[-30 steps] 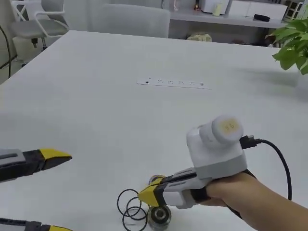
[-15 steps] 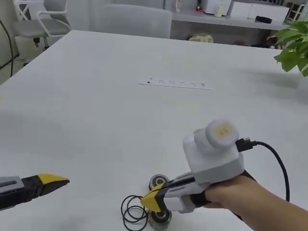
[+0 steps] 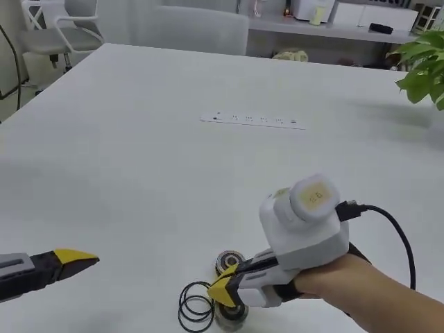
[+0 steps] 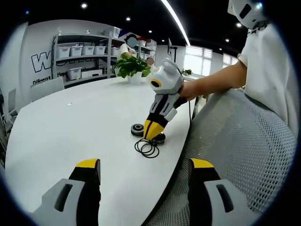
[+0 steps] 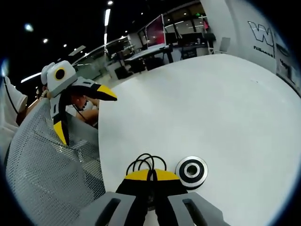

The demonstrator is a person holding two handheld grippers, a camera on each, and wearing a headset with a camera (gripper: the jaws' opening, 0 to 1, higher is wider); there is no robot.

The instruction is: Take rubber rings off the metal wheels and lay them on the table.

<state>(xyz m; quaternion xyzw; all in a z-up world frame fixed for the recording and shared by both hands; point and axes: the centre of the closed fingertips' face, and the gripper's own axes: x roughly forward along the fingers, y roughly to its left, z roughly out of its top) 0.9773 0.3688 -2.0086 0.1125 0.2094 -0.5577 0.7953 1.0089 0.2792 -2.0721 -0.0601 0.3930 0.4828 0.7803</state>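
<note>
Lower centre: the right hand-held gripper (image 3: 223, 291), jaws pressed together, is hovering over a wheel (image 3: 232, 314) beside rings (image 3: 196, 306); along the frame's bottom, the left hand-held gripper (image 4: 145, 165) is hanging spread.

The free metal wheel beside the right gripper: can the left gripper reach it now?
Probably yes. The left gripper is open, with bare table between it and the wheel; the right gripper and the rubber rings lie just beside that path.
</note>
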